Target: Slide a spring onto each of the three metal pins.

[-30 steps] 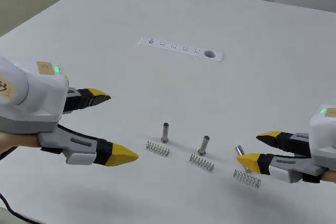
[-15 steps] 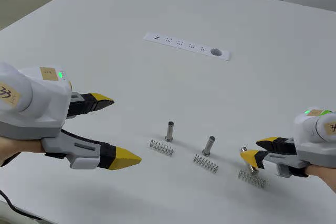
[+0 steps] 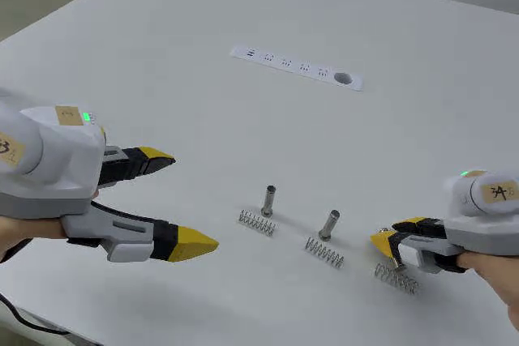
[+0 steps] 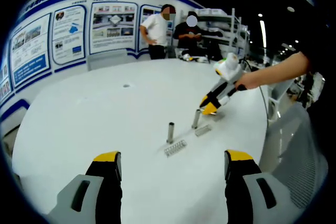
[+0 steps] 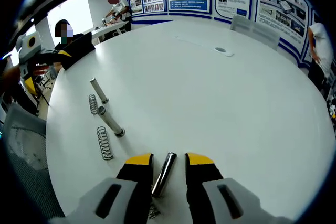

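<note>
Two metal pins point(image 3: 268, 198) point(image 3: 330, 223) stand upright on the white table point(image 3: 243, 119), each with a spring point(image 3: 257, 222) point(image 3: 324, 252) lying in front of it. A third spring point(image 3: 397, 279) lies by my right gripper point(image 3: 399, 234). In the right gripper view the third pin point(image 5: 164, 171) sits between the narrowly open jaws of that gripper point(image 5: 169, 161), with small gaps on both sides. My left gripper point(image 3: 174, 200) hovers wide open left of the pins, holding nothing. From the left gripper point(image 4: 173, 158) I see a pin point(image 4: 170, 132) and a spring point(image 4: 175, 148) ahead.
A white power strip point(image 3: 296, 66) lies flat farther back on the table. The table's near edge runs just below both grippers. People stand beyond the far side of the table point(image 4: 157, 30), and wall posters hang behind them.
My right gripper has narrowed its jaws and now has them around the third pin. The left gripper has stayed open and barely moved. The head camera has shifted.
</note>
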{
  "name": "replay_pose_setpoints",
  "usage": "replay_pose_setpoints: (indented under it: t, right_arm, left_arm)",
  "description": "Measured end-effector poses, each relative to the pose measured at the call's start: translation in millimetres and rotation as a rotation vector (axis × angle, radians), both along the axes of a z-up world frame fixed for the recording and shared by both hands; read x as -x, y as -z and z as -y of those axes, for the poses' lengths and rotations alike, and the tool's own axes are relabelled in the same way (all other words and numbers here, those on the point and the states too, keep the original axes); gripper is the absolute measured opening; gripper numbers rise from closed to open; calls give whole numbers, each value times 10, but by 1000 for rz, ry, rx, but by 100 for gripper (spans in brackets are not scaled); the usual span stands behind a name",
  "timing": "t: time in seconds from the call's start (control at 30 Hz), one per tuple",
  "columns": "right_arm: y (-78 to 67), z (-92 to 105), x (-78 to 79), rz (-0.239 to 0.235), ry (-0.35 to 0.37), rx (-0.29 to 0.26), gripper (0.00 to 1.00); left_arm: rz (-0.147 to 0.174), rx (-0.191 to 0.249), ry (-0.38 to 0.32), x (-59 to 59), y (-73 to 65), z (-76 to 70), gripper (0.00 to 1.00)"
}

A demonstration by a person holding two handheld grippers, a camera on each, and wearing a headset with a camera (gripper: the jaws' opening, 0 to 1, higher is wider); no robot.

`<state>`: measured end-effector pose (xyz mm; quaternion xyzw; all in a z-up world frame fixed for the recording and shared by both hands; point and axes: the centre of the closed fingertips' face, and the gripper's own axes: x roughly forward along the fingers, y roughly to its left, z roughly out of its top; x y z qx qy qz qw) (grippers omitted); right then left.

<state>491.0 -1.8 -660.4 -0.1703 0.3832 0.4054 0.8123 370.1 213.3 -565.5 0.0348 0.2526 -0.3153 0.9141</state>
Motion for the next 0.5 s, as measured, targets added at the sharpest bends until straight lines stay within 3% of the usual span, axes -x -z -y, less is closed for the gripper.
replay_pose_setpoints:
  t: [0.17, 0.37, 0.43, 0.5]
  right_arm:
    - [61, 42, 11, -24, 19, 32, 21]
    - [25, 66, 9, -27, 47, 32, 16]
    - [23, 72, 12, -1, 18, 62, 13]
    - [30, 35, 53, -15, 32, 53, 10]
  left_arm:
    - [-2, 5, -1, 13, 7, -10, 82]
    - [4, 26, -24, -5, -24, -49, 81]
    - [5, 25, -27, -9, -26, -51, 81]
    - [4, 26, -28, -13, -23, -47, 81]
